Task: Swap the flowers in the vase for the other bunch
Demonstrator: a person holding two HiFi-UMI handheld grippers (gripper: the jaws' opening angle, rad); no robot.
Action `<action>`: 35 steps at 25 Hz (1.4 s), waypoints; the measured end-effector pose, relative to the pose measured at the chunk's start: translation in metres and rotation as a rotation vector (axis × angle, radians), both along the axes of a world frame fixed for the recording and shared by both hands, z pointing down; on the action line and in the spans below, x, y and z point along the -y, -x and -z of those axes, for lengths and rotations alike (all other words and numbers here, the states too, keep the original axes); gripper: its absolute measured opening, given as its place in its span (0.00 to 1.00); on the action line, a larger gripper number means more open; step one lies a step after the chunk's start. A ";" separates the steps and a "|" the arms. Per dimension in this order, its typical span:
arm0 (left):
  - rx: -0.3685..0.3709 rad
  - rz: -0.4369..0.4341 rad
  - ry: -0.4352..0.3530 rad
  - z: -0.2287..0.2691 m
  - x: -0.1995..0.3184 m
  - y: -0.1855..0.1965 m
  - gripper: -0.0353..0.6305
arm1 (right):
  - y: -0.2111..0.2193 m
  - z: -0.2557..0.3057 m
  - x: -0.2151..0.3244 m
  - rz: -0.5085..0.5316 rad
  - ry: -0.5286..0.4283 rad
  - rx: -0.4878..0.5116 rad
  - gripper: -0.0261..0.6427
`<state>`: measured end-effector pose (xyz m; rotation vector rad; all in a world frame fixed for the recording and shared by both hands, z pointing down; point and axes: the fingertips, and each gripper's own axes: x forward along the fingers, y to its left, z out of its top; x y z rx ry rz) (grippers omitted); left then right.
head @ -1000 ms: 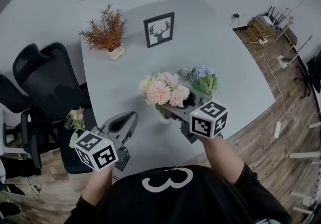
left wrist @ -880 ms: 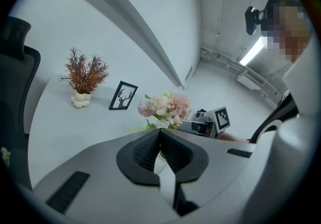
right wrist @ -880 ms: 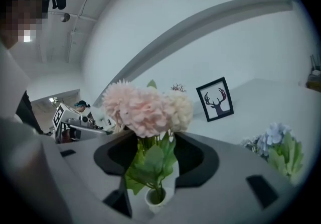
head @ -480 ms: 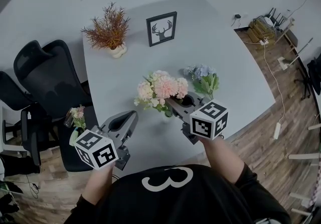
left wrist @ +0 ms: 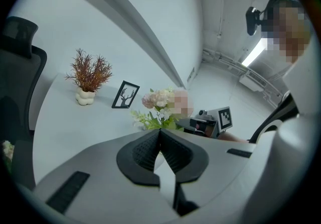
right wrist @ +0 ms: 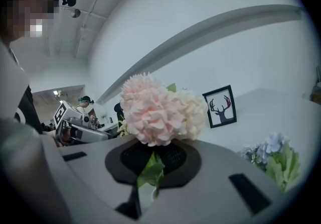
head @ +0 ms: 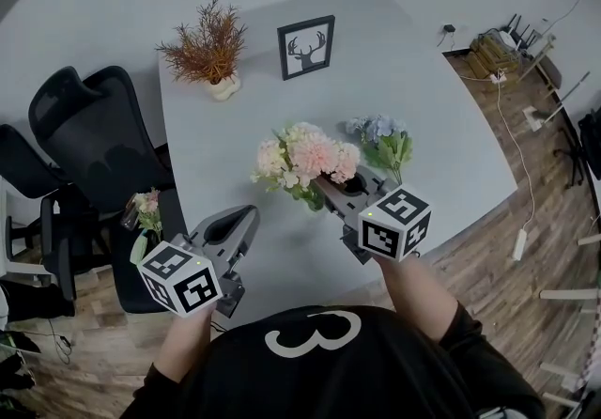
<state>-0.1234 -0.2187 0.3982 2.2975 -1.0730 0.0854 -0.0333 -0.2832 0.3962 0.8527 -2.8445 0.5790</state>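
Right gripper (head: 324, 188): newly clamped on pink bunch (head: 305, 156) stems, previously spread. Bunch now leans toward nine o'clock, seemingly ready for lifting out.

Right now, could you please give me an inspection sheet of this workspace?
Surface: pale grey table.
Job's things: pink bunch upright near the front edge; blue bunch lying to its right.
Clutter: dried plant and deer picture at the far side.
Grippers: right tongs closing tight on the pink bunch's stems; left tongs shut, empty.
Cables: white cable on the floor, right of the table.
Surroundings: black chairs at left, small bunch by them; wood floor.
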 end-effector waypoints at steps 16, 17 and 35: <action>-0.009 0.100 -0.069 0.023 -0.032 0.011 0.07 | -0.003 0.087 -0.020 -0.008 -0.253 0.087 0.09; -0.008 0.108 -0.080 0.027 -0.036 0.010 0.07 | -0.006 0.095 -0.023 -0.014 -0.272 0.101 0.09; -0.037 0.107 -0.194 0.067 -0.124 -0.033 0.07 | -0.067 0.171 -0.136 -0.023 -0.384 0.246 0.09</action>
